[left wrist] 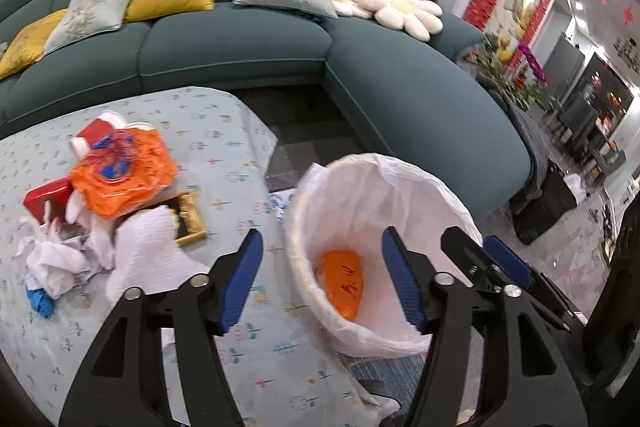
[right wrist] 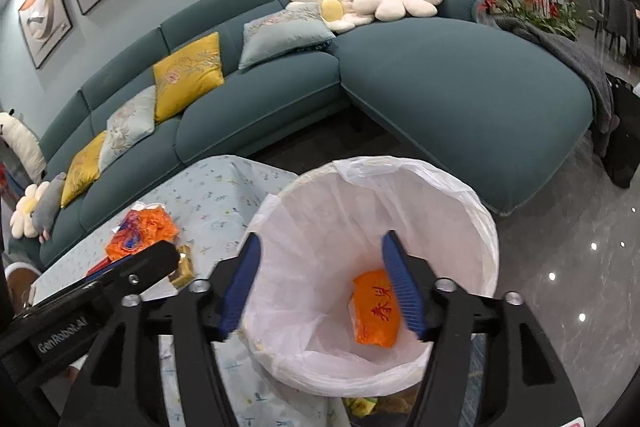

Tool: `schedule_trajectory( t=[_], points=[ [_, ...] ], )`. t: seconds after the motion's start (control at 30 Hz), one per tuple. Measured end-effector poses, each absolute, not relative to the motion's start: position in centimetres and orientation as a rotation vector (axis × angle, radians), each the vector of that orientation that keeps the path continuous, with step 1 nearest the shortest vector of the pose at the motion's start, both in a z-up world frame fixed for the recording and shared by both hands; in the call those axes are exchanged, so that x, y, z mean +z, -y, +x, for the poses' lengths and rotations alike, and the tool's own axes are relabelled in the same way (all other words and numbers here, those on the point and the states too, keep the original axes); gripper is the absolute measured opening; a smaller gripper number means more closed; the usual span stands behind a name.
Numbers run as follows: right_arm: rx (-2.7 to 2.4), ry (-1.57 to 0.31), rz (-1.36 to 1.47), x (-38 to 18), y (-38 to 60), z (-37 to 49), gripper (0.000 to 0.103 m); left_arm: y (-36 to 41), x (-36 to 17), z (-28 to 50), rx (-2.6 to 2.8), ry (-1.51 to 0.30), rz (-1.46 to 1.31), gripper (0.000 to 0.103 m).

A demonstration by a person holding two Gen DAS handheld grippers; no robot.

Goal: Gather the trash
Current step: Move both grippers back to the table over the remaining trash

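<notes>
A bin lined with a white bag point(left wrist: 432, 195) point(right wrist: 476, 211) stands beside the cloth-covered table point(left wrist: 224, 131) point(right wrist: 216, 195). An orange packet point(left wrist: 343, 283) point(right wrist: 376, 311) lies at the bottom of the bin. My left gripper point(left wrist: 322, 239) is open and empty over the table edge and the bin's near rim. My right gripper point(right wrist: 322, 241) point(left wrist: 476, 247) is open above the bin mouth, nothing between its blue pads point(right wrist: 400, 283). On the table lies a trash pile: an orange plastic bag point(left wrist: 124, 179) point(right wrist: 140, 231), white crumpled tissues point(left wrist: 56, 259), a red box point(left wrist: 44, 203), a gold box point(left wrist: 190, 223) point(right wrist: 182, 267).
A teal corner sofa point(left wrist: 240, 43) point(right wrist: 460, 87) with yellow and pale cushions curves behind the table and bin. Dark floor point(left wrist: 296, 131) runs between the sofa and the table. Potted flowers point(left wrist: 528, 67) stand at the sofa's right end. A small blue item point(left wrist: 40, 301) lies near the tissues.
</notes>
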State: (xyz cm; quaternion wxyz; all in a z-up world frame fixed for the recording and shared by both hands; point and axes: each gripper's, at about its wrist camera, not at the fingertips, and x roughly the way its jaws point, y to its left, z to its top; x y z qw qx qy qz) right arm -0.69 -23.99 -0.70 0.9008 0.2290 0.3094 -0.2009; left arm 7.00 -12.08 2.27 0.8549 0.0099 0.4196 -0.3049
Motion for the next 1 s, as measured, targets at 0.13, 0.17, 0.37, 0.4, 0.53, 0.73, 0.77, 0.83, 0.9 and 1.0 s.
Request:
schedule_trajectory(
  t=[0.13, 0.17, 0.37, 0.4, 0.53, 0.73, 0.77, 0.83, 0.9, 1.0],
  points=[
    [-0.403, -0.614, 0.426, -0.4, 22.5, -0.5, 0.076, 9.4, 2.4, 7.2, -0.597, -0.862, 0.032, 0.062],
    [-0.401, -0.61, 0.406, -0.3, 21.9, -0.4, 0.081, 8.6, 2.4, 7.3, -0.586, -0.858, 0.033, 0.063],
    [-0.309, -0.487, 0.427, 0.0, 18.9, -0.7, 0.085, 3.1, 1.9, 8.2, -0.499, -0.847, 0.004, 0.073],
    [-0.301, -0.464, 0.446, -0.1, 18.7, -0.8, 0.086, 2.1, 1.7, 8.4, -0.481, -0.849, 0.005, 0.073],
    [-0.335, -0.519, 0.399, -0.1, 17.3, 0.3, 0.094, -1.7, 0.8, 9.1, -0.414, -0.858, 0.0, 0.073],
    [-0.318, -0.598, 0.31, -0.4, 14.5, 2.1, 0.094, -5.7, -0.5, 9.9, -0.349, -0.875, -0.009, 0.073],
    [-0.314, -0.61, 0.315, -0.5, 14.1, 2.3, 0.094, -6.3, -0.8, 10.0, -0.341, -0.878, -0.006, 0.073],
    [-0.299, -0.644, 0.302, -0.6, 13.0, 3.1, 0.094, -7.1, -1.2, 10.2, -0.332, -0.881, 0.006, 0.073],
    [-0.288, -0.677, 0.262, -0.6, 11.6, 3.9, 0.093, -7.8, -1.7, 10.3, -0.321, -0.884, 0.022, 0.073],
    [-0.257, -0.734, 0.179, -0.8, 8.9, 5.5, 0.093, -9.1, -2.4, 10.6, -0.3, -0.893, 0.021, 0.073]
  ],
)
